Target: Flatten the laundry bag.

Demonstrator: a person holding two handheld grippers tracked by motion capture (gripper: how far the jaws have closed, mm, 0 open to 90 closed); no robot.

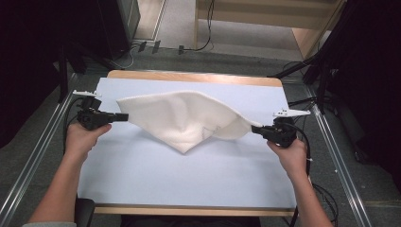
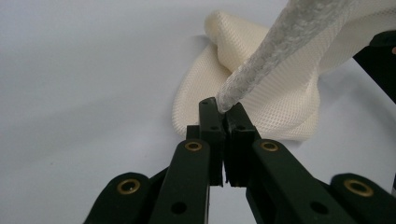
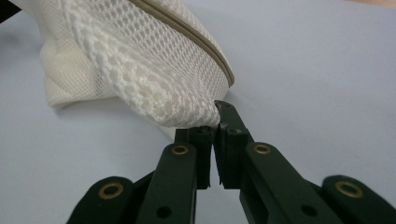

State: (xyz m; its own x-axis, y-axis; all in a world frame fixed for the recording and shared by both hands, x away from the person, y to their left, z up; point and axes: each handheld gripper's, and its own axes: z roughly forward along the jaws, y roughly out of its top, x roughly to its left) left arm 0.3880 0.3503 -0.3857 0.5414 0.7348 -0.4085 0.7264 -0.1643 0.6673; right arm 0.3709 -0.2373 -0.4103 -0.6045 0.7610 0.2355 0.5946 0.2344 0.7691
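Mesh cloth [image 1: 182,120]: cream, stretched mid-tabletop [image 1: 142,175], its low point sagging toward 6 o'clock.
Left tongs [image 1: 124,116]: clamped on the 9 o'clock corner.
Right tongs [image 1: 255,128]: clamped on the 3 o'clock corner.
Done: both corners gripped, cloth partly raised.
Left: spreading it flat or folding.

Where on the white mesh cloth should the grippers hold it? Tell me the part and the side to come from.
At its two opposite corners, each from its own outer side, jaws level with the table. The white mesh cloth hangs stretched between the left gripper and right gripper, both shut on corners, its middle sagging to the light blue table top. The corners are thin enough to pinch.
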